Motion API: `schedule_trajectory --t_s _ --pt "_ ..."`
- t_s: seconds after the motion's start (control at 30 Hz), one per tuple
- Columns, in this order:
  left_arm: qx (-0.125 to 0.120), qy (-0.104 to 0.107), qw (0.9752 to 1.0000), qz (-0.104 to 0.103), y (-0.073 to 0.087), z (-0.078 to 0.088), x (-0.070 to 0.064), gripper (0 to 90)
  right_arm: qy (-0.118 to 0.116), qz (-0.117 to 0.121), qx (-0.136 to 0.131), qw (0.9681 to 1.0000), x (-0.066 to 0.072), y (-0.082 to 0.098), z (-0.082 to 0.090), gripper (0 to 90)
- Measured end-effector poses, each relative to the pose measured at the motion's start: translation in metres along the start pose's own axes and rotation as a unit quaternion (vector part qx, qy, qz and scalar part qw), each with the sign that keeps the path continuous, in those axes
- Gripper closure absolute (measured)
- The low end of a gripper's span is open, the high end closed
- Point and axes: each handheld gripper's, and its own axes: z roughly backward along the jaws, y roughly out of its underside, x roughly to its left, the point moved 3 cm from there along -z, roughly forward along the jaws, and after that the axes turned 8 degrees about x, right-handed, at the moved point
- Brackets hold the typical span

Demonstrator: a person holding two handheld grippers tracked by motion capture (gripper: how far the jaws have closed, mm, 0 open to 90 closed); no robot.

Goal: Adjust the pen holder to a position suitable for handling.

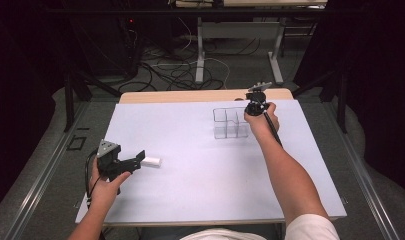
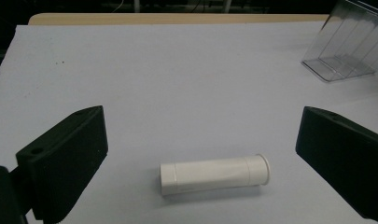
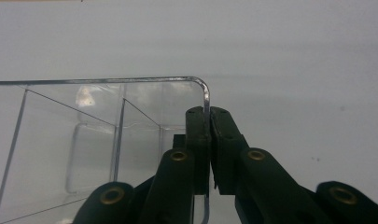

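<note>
White plastic tube (image 2: 214, 174) lies on its side on the counter (image 1: 190, 130) at the left, just ahead of the left claw (image 1: 140, 157), whose jaws stand wide apart to either side of it, seemingly lined up for a grasp across its width. Well apart to the right, the right claw (image 3: 209, 116) is clamped on the wall of the clear divided organizer (image 1: 230, 122), probably to steady it.

tongs (image 1: 141, 158): black, brass screws | grey plate | black cable | white sleeve (image 1: 310, 227)
</note>
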Motion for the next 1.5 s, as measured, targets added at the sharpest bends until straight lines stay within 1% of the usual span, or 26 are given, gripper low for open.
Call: schedule_trajectory --t_s 0.03,0.1,0.17,0.3,0.4,0.53,0.57,0.6,0.63,0.67,0.7,0.73,0.77,0.83,0.9,0.93,0.97,1.0,1.1,1.13,1.17,1.23,1.27,1.33,1.4,1.5 --pt "-0.001 0.0 1.0 0.001 0.0 0.0 0.0 2.4 -0.006 -0.005 0.008 0.9999 -0.001 0.003 0.002 87.3" --pt "-0.002 -0.001 1.0 -0.001 0.0 0.0 0.0 2.4 -0.004 0.001 0.016 0.9999 -0.003 0.007 0.005 87.4" --pt "-0.001 -0.001 1.0 -0.002 0.0 0.001 -0.001 2.4 -0.007 0.0 0.02 0.9998 -0.002 0.012 0.008 87.3" --pt "-0.002 -0.001 1.0 -0.003 0.0 0.001 -0.001 2.4 -0.015 0.011 0.031 0.9994 -0.002 0.022 0.012 87.3" --pt "-0.003 -0.001 1.0 -0.002 0.0 0.001 -0.001 2.4 -0.019 0.021 0.033 0.999 0.0 0.028 0.015 87.3" --pt "-0.004 -0.003 1.0 0.0 -0.001 0.002 0.0 2.4 -0.026 0.029 0.041 0.9984 0.001 0.036 0.019 87.3" --pt "-0.004 -0.003 1.0 -0.001 0.0 0.002 0.0 2.4 -0.023 0.034 0.045 0.9982 0.001 0.038 0.02 87.3" --pt "-0.003 -0.003 1.0 -0.001 0.0 0.002 0.0 2.4 -0.025 0.034 0.045 0.9981 0.001 0.039 0.021 87.3" --pt "-0.004 -0.003 1.0 -0.001 0.0 0.001 0.0 2.4 -0.022 0.042 0.045 0.9978 0.001 0.041 0.021 87.2" --pt "-0.004 -0.003 1.0 0.0 0.0 0.002 0.0 2.4 -0.03 0.039 0.04 0.998 0.002 0.042 0.022 87.3" --pt "-0.004 -0.003 1.0 -0.001 0.0 0.002 -0.001 2.4 -0.025 0.045 0.049 0.9975 0.001 0.044 0.023 87.2" --pt "-0.004 -0.003 1.0 0.0 -0.001 0.002 -0.001 2.4 -0.026 0.039 0.049 0.9977 0.001 0.046 0.024 87.2" --pt "-0.004 -0.003 1.0 0.0 -0.001 0.002 -0.001 2.4 -0.028 0.043 0.051 0.9974 0.001 0.047 0.024 87.3" --pt "-0.002 -0.002 1.0 -0.001 0.0 0.002 -0.001 2.4 -0.027 0.037 0.054 0.9975 0.0 0.05 0.026 87.0" --pt "-0.002 -0.002 1.0 0.0 0.0 0.001 -0.001 2.4 -0.03 0.038 0.053 0.9974 -0.001 0.052 0.027 86.8" --pt "-0.001 -0.002 1.0 0.0 0.0 0.001 -0.001 2.4 -0.034 0.034 0.055 0.9973 -0.001 0.053 0.027 86.7" --pt "-0.001 -0.001 1.0 0.0 0.0 0.001 -0.001 2.4 -0.033 0.038 0.054 0.9973 -0.002 0.054 0.027 86.6" --pt "0.0 -0.002 1.0 0.0 0.0 0.001 -0.001 2.4 -0.038 0.032 0.055 0.9973 -0.002 0.055 0.028 86.5" --pt "-0.002 -0.002 1.0 0.002 0.0 0.001 -0.002 2.4 -0.04 0.031 0.054 0.9973 -0.003 0.056 0.028 86.1" --pt "-0.004 -0.002 1.0 0.001 0.0 0.001 -0.002 2.4 -0.054 0.024 0.049 0.997 -0.004 0.056 0.027 85.3" --pt "-0.004 -0.002 1.0 0.001 0.0 0.001 -0.002 2.4 -0.054 0.022 0.052 0.9969 -0.005 0.056 0.028 83.5" --pt "-0.004 -0.003 1.0 0.001 0.0 0.001 -0.002 2.4 -0.073 0.019 0.05 0.9958 -0.007 0.056 0.028 78.0" --pt "-0.004 -0.002 1.0 0.001 0.0 0.0 -0.002 2.4 -0.076 0.018 0.045 0.9959 -0.007 0.056 0.028 77.8" --pt "-0.002 -0.002 1.0 0.002 0.0 0.0 -0.002 2.4 -0.079 0.025 0.038 0.9958 -0.007 0.057 0.03 77.7" --pt "0.0 -0.003 1.0 0.001 0.0 0.0 -0.002 2.4 -0.089 0.027 0.031 0.9952 -0.009 0.06 0.032 75.8" --pt "0.0 -0.003 1.0 0.0 0.0 0.0 -0.002 2.5 -0.098 0.03 0.01 0.9946 -0.011 0.063 0.035 72.7"
